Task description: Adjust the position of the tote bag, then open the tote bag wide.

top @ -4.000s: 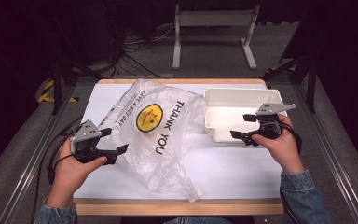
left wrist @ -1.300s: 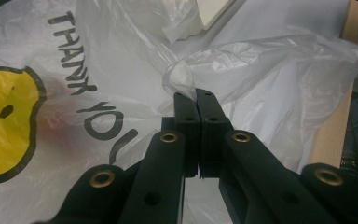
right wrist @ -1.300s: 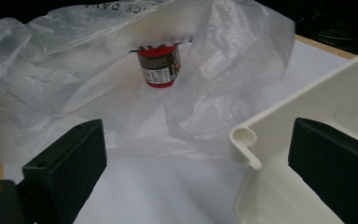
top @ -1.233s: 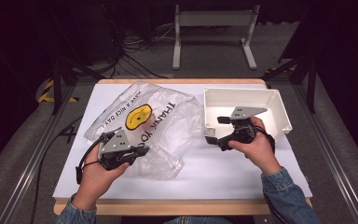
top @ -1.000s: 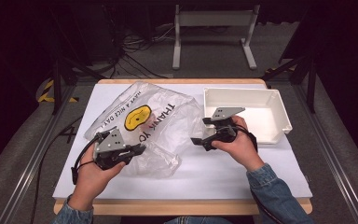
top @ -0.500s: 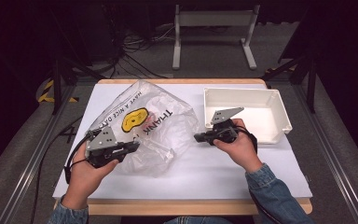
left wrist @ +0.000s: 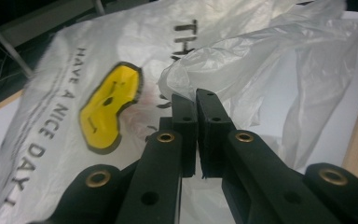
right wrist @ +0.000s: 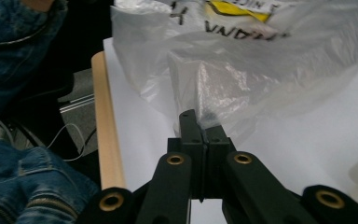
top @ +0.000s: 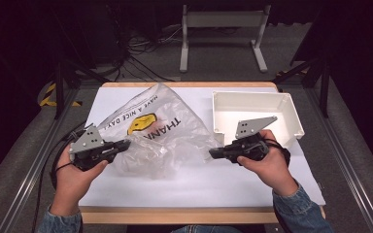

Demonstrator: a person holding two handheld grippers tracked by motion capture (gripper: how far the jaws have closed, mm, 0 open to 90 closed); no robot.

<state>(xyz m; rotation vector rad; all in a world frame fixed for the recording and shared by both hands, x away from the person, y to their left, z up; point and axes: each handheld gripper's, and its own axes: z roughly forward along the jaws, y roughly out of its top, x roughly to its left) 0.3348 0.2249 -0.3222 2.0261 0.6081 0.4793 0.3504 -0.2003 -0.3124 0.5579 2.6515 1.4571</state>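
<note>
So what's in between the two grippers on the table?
The crumpled plastic bag lies between the left gripper and the right gripper in the high view; each gripper is shut on an edge of it.

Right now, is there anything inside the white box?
No, the white box at the table's far right corner shows only its bare white floor in the high view.

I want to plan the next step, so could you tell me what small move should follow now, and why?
Probably draw the two tools apart to spread the bag's mouth. The left tool and right tool are each shut on an edge of the plastic bag, which sits crumpled on the table beside the white tray.
</note>
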